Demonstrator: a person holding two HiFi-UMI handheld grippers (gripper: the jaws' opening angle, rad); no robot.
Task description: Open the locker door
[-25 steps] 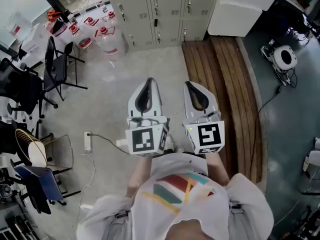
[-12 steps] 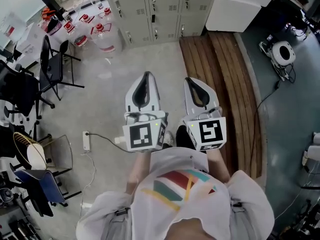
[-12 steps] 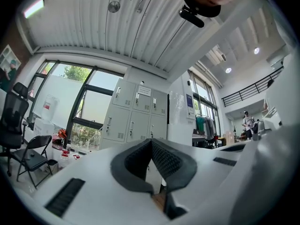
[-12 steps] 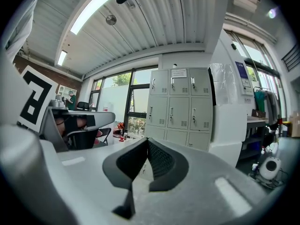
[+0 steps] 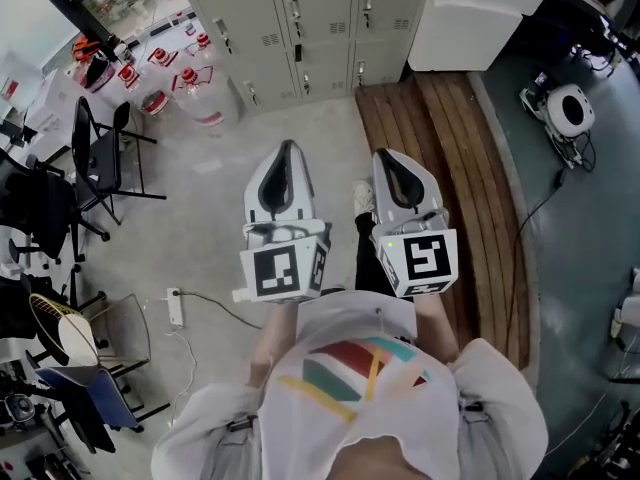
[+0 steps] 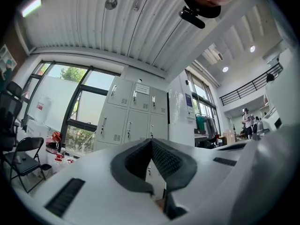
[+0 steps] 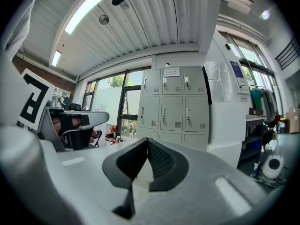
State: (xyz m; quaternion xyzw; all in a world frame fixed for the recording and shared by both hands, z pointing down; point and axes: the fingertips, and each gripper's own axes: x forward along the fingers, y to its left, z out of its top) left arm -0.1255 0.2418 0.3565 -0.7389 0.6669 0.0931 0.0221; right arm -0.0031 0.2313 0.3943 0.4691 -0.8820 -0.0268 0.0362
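Note:
A bank of grey lockers [image 5: 300, 23] stands against the far wall, all doors closed, each with a small upright handle. They also show ahead in the left gripper view as lockers [image 6: 136, 116] and in the right gripper view as lockers [image 7: 171, 109]. My left gripper [image 5: 285, 150] and right gripper [image 5: 386, 158] are held side by side in front of the person's chest, pointing at the lockers and still well short of them. Both pairs of jaws meet at the tip with nothing between them: left gripper [image 6: 151, 142], right gripper [image 7: 148, 142].
Water jugs [image 5: 195, 93] stand left of the lockers. Black chairs [image 5: 100, 158] line the left side. A white cabinet [image 5: 480, 13] stands right of the lockers, with a wooden platform [image 5: 450, 168] in front of it. A power strip [image 5: 176, 308] and its cable lie on the floor.
The person has stepped forward, so the lockers sit a little nearer and a shoe now shows between the grippers. Both grippers stay shut and level.

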